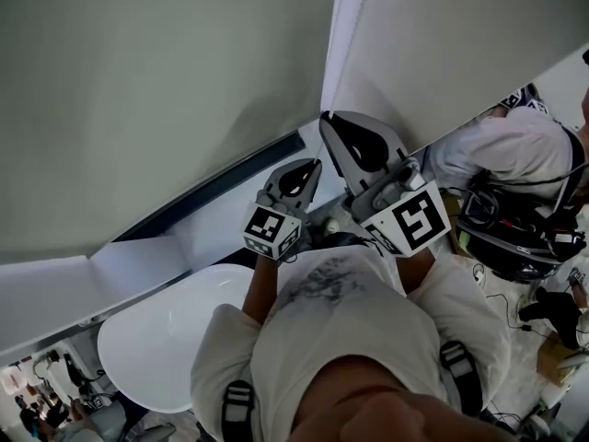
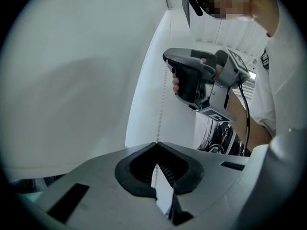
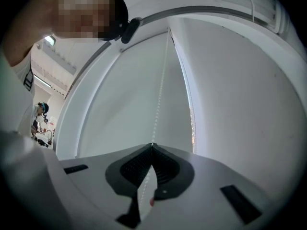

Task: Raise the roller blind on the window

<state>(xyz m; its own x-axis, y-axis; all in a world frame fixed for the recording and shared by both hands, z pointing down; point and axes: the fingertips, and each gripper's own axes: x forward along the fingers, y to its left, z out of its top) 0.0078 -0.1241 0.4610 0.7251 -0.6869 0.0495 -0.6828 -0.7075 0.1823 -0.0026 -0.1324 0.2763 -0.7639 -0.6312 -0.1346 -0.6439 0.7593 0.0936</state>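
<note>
1. Clamping the bead chain, the left gripper has its jaws pressed together on the beads, which pass between the dark pads and out below.
2. The right gripper has its jaws likewise closed on the same chain, which runs straight up from the tips toward the top of the window.
3. In the left gripper view, the right gripper holds the chain higher up, with a hand wrapped around its handle. The chain runs straight between the two.
4. Pale fabric of the roller blind covers the window and fills the upper left of the head view. Its lower edge lies just above a dark frame strip.
5. Both grippers are raised side by side near the blind's right edge, beside a white wall panel.
6. Below them lies a white round table, and a second person in white is at the right.
</note>
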